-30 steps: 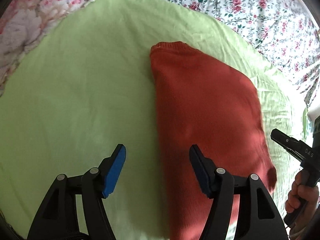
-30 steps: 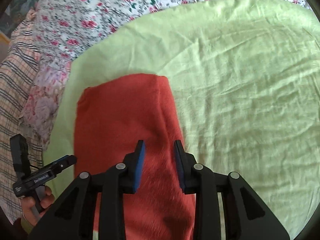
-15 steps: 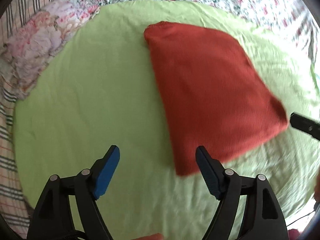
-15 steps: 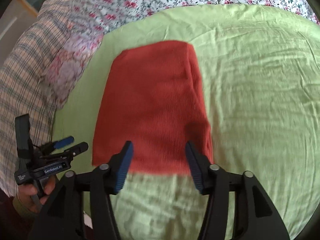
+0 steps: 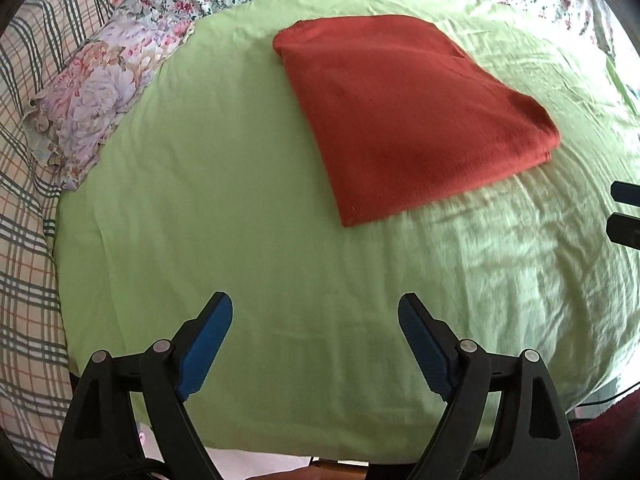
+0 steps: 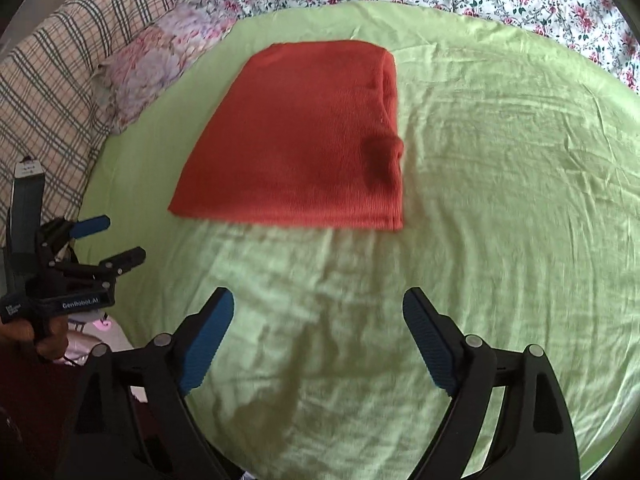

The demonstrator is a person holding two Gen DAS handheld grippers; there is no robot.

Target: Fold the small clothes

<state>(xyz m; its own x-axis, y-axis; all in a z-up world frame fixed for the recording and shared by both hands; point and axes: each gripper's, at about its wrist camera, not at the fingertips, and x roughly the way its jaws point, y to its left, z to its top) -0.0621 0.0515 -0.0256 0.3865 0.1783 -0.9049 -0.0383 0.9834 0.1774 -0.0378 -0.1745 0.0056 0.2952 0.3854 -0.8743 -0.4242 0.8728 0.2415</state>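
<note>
The red cloth (image 5: 404, 116) lay folded flat on the green sheet (image 5: 240, 200). It sat at about 1 o'clock from the left gripper (image 5: 316, 340) and at 11 o'clock from the right gripper (image 6: 318, 340). Both grippers were wide open, held nothing, and were well apart from the cloth.

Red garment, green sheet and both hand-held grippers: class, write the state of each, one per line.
Red garment: folded into a flat stack, lying free on the sheet.
Green sheet: spread out, wrinkled.
Left hand-held gripper: open, empty, off the garment.
Right hand-held gripper: open, empty, off the garment.
</note>
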